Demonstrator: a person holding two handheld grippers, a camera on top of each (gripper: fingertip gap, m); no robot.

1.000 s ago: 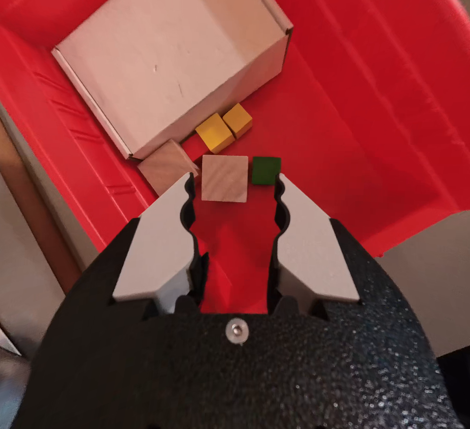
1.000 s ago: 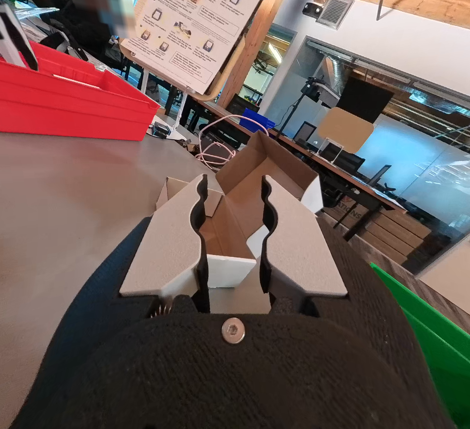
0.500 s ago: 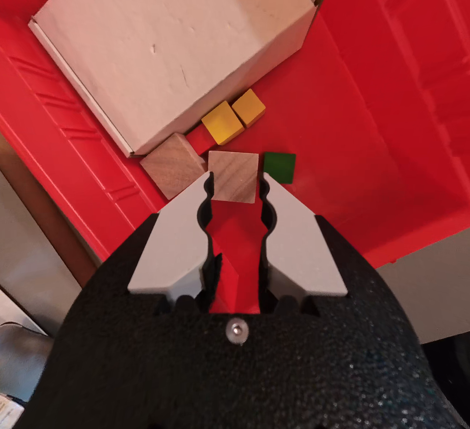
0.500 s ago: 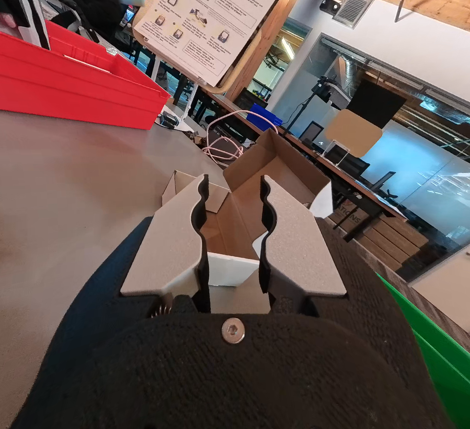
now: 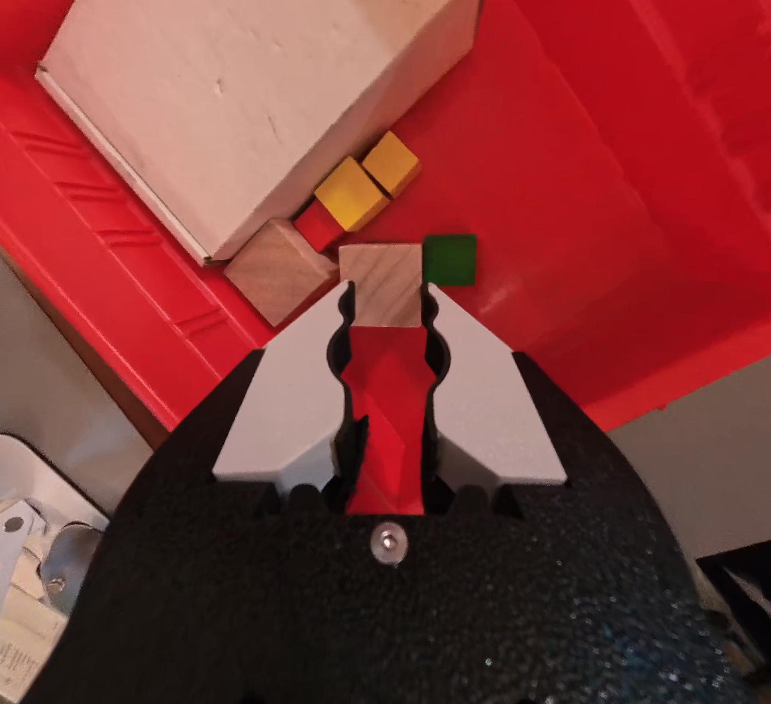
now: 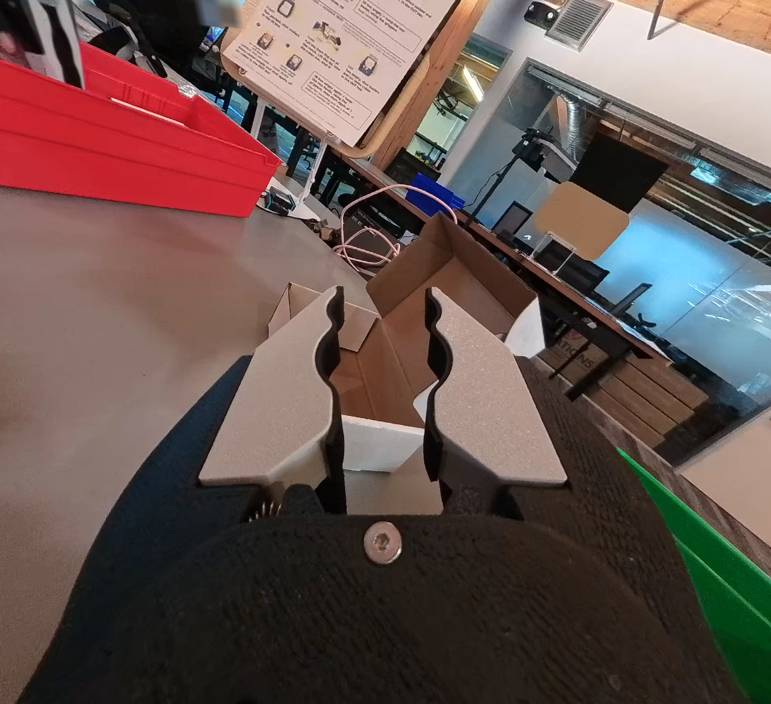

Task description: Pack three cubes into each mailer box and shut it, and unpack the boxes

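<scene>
In the left wrist view a closed white mailer box (image 5: pixel 258 71) lies in a red bin (image 5: pixel 584 183). Beside it lie two yellow cubes (image 5: pixel 350 194), a red cube (image 5: pixel 319 225), a green cube (image 5: pixel 449 259) and two wooden cubes. My left gripper (image 5: pixel 388 290) is shut on the nearer wooden cube (image 5: pixel 381 283), which sits low in the bin; the other wooden cube (image 5: pixel 275 271) lies just to its left. In the right wrist view my right gripper (image 6: pixel 384 294) is open and empty over an open brown-lined mailer box (image 6: pixel 438 296) on the grey table (image 6: pixel 125 308).
The red bin (image 6: pixel 125 150) stands at the far left of the table in the right wrist view. A green bin (image 6: pixel 730 559) is at the right edge. A poster board (image 6: pixel 346 25) and a pink cable (image 6: pixel 367 250) are behind the open box.
My left gripper has come down into the bin and its fingers have narrowed onto the wooden cube. The right gripper has tilted slightly and stays open over the open box.
</scene>
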